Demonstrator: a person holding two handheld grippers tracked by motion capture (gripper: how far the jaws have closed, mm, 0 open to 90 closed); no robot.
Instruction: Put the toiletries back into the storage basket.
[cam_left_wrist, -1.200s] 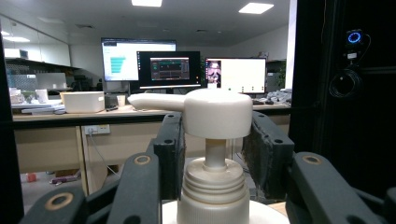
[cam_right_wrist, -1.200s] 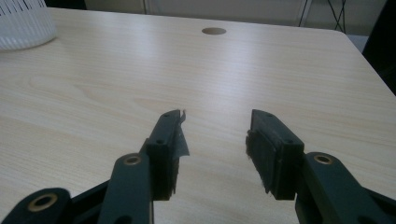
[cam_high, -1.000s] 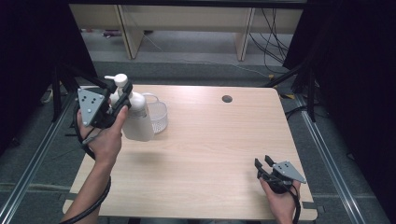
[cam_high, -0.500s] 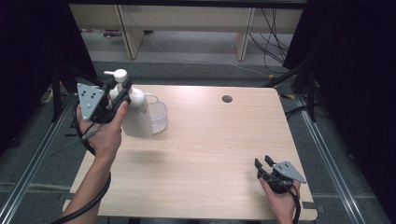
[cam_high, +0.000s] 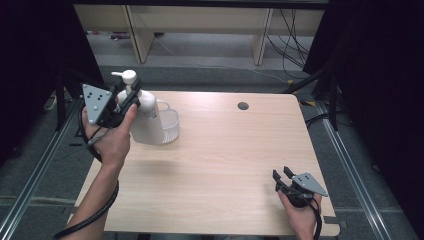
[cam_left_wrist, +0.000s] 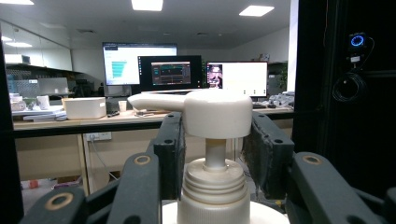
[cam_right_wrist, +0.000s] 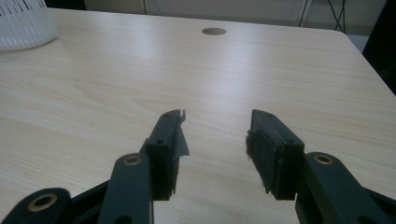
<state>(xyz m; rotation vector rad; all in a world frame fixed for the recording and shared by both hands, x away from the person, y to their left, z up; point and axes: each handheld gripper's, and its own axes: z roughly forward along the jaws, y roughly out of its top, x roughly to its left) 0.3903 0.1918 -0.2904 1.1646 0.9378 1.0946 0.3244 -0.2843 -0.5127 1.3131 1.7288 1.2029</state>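
One pump bottle (cam_high: 145, 117) is lifted over the table (cam_high: 225, 150) at 10 o'clock, beside the white basket (cam_high: 170, 125).
The left tongs (cam_left_wrist: 212, 140) grip only its neck, so the bottle may tilt or slip; the right tongs (cam_right_wrist: 215, 140) rest wide, empty, at 4 o'clock.

pump bottles (cam_high: 142, 112): one
white baskets (cam_high: 169, 125): one
grippers: two, left (cam_high: 127, 97) and right (cam_high: 281, 174)
tables (cam_high: 225, 150): one

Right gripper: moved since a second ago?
No. The right gripper sits at the same spot near the table's front right corner, fingers open.
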